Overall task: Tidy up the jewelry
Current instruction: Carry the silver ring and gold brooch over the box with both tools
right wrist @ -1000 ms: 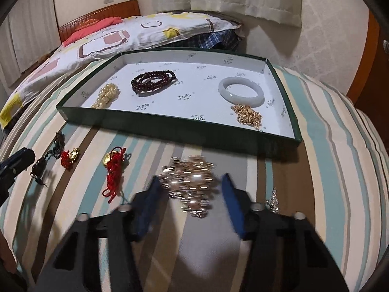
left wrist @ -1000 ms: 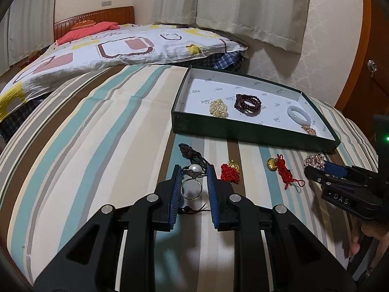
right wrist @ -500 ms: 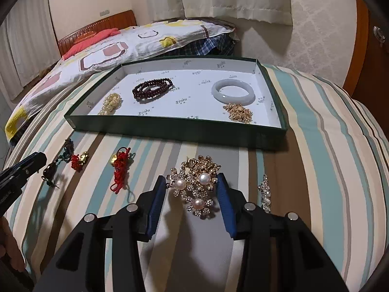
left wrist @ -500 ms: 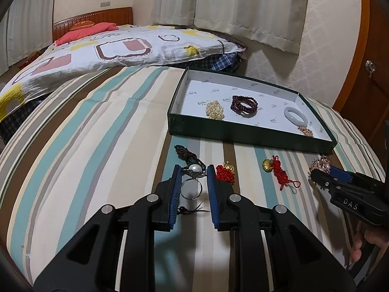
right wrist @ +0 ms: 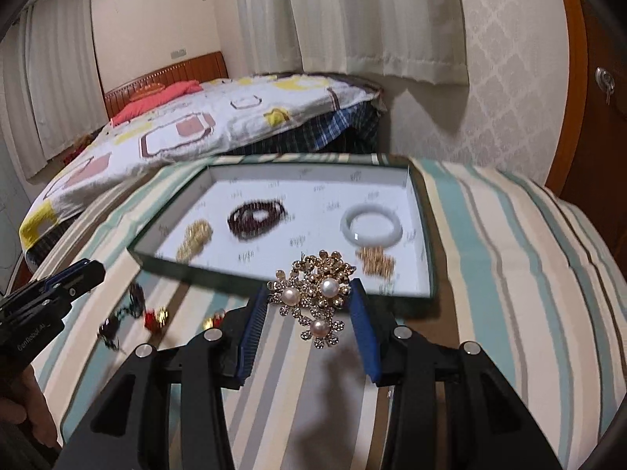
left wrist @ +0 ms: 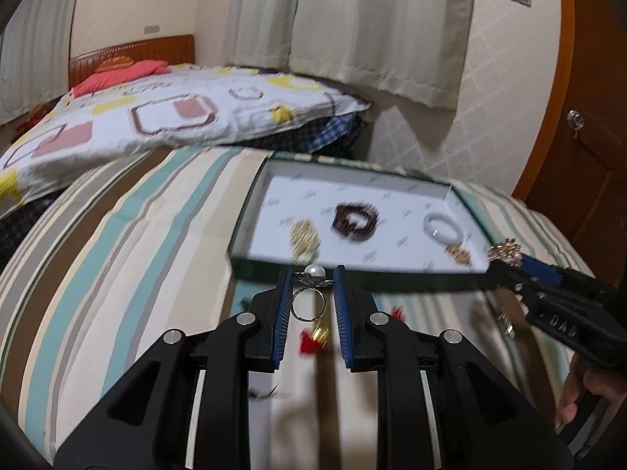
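Two claws clamped, left claw on pearl ring, right claw on brooch

You see the striped bed carrying a green tray toward its far edge; small red-and-gold charms lie nearer the front edge.

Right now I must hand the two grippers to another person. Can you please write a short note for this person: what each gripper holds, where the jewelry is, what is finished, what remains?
Left gripper: shut on a pearl ring, held above the striped cover.
Right gripper: shut on a gold pearl brooch, also in the air.
Green box: already holds a gold piece, dark bead bracelet, white bangle, small gold cluster.
Left to do: place ring and brooch in the box, then collect the red charms and the dark piece on the cover in front of it.
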A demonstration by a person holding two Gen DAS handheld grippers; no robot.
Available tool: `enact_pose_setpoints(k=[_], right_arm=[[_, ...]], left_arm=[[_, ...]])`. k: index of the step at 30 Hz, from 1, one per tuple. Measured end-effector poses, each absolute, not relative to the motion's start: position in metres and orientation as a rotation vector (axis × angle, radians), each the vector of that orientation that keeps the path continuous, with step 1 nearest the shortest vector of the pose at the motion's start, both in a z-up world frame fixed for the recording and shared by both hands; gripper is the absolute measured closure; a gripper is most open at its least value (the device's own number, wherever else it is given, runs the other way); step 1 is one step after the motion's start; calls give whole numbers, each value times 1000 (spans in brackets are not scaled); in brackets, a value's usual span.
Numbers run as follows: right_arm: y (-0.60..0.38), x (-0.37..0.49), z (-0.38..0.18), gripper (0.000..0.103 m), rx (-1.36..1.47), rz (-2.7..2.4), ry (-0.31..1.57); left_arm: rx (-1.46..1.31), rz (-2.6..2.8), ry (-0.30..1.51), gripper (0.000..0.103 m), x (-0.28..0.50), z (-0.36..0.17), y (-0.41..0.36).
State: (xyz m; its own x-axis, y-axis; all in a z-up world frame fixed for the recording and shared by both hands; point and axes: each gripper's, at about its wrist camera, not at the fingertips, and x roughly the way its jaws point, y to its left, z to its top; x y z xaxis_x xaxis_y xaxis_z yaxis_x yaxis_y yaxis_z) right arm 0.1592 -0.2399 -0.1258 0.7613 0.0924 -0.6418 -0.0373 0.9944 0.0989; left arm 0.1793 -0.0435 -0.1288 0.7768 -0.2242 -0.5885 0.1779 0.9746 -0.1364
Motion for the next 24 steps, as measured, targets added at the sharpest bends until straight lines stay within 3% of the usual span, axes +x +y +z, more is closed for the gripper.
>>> enact_pose_setpoints(k=[11, 24], right_arm=[[-242, 197, -100, 60, 75, 80, 607], [-242, 241, -162, 60, 80, 113, 785]], left_arm=[[-69, -294, 568, 82, 230, -102, -87], [2, -313, 753, 82, 283, -172, -118]])
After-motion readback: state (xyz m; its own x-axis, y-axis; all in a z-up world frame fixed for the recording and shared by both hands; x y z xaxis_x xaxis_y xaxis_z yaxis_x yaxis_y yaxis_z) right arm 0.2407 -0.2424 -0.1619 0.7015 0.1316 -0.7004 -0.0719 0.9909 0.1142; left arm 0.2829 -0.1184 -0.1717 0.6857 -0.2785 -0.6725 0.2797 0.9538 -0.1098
